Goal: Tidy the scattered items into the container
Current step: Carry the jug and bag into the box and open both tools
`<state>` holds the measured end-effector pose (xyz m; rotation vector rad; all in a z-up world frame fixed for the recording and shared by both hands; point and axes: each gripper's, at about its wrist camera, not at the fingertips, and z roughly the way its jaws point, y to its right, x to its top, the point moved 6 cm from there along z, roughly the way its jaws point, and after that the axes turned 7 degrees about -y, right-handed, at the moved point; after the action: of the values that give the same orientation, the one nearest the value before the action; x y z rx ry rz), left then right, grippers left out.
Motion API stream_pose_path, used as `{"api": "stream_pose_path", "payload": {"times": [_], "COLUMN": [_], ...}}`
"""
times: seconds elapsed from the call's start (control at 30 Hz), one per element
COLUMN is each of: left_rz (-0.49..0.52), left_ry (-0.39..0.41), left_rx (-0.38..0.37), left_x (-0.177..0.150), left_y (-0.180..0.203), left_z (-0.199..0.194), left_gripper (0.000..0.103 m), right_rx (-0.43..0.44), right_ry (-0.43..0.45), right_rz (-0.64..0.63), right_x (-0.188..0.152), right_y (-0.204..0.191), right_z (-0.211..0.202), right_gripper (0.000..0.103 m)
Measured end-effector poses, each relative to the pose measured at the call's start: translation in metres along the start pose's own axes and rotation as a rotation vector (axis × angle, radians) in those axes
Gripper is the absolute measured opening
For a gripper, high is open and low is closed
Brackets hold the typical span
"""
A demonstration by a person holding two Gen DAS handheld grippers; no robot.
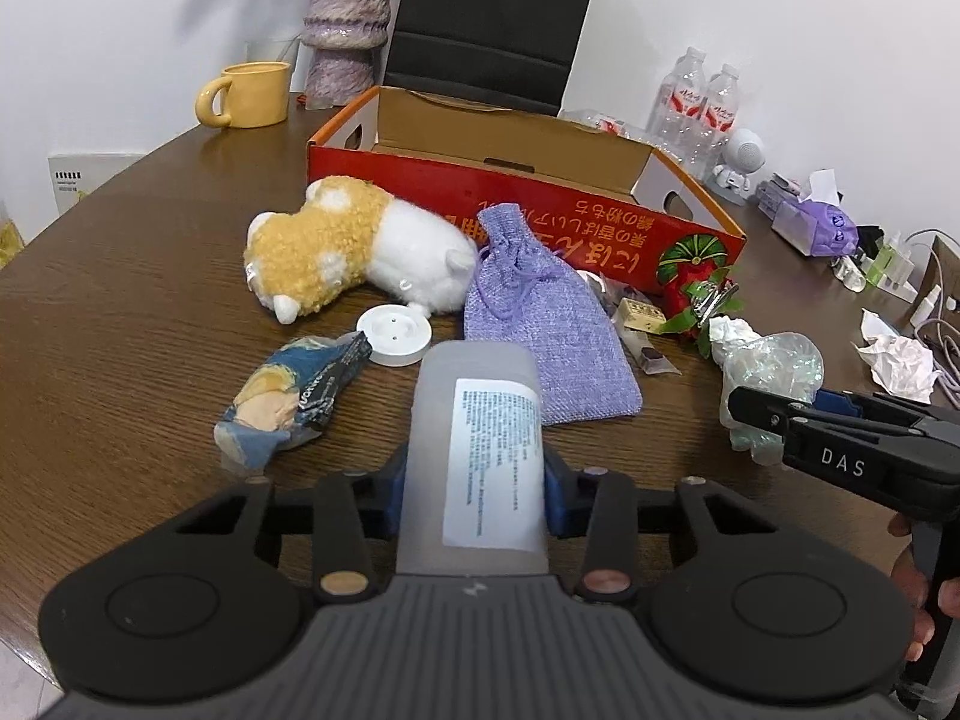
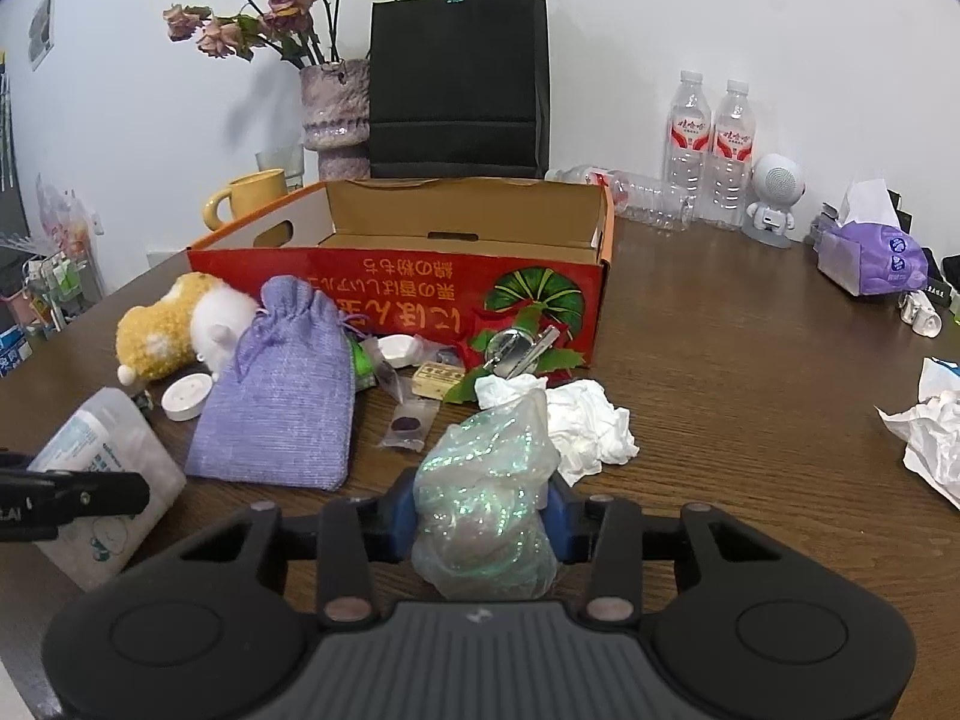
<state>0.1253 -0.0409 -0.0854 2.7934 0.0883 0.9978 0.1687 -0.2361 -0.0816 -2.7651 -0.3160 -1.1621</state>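
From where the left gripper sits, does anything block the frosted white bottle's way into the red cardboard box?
The purple woven drawstring pouch and orange-and-white plush toy lie on the table between the frosted white bottle and the red cardboard box; lifted over them and the near wall, nothing visible blocks it.

Left hand-held gripper [image 1: 474, 495] and right hand-held gripper [image 2: 483, 519] both clamped, angled downward.

White letters reading "DAS" mark the black body of the right gripper [image 1: 744, 414], seen at 3 o'clock from the left wrist. Orange Japanese characters, upside down and hard to read, run along the front wall of the red cardboard box [image 2: 396, 288]. The white label on the frosted bottle [image 1: 480, 420] carries print too small to make out.
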Motion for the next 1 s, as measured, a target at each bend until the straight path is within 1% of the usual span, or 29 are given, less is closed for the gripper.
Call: {"api": "stream_pose_path", "payload": {"times": [0.17,0.37,0.43,0.5,0.53,0.67,0.87,1.0], "left_rz": [0.010,0.031,0.029,0.012,0.006,0.011,0.010,-0.012], "left_ry": [0.017,0.062,0.079,0.088,0.096,0.147,0.209,0.215], "left_rx": [-0.021,-0.035,-0.054,-0.090,-0.104,-0.123,-0.156,-0.222], "left_x": [-0.003,0.000,0.004,0.009,0.012,0.028,0.066,0.097], "left_y": [-0.001,-0.003,-0.004,-0.007,-0.008,-0.011,-0.018,-0.023], "left_z": [-0.006,-0.017,-0.021,-0.025,-0.027,-0.036,-0.040,-0.036], "left_gripper": [0.042,0.042,0.042,0.042,0.042,0.042,0.042,0.042], "right_rx": [-0.004,0.006,0.008,0.006,0.005,-0.002,0.017,0.008], "right_ry": [0.013,0.030,0.039,0.054,0.063,0.106,0.128,0.175], "right_rz": [0.001,-0.008,-0.009,-0.011,-0.014,-0.027,-0.001,0.005], "right_x": [0.000,0.000,0.002,0.006,0.008,0.021,0.047,0.075], "right_y": [-0.004,-0.015,-0.018,-0.020,-0.021,-0.025,-0.025,-0.025], "right_z": [-0.009,-0.020,-0.023,-0.027,-0.030,-0.036,-0.032,-0.028], "right_gripper": [0.040,0.037,0.037,0.037,0.037,0.037,0.037,0.037]}}
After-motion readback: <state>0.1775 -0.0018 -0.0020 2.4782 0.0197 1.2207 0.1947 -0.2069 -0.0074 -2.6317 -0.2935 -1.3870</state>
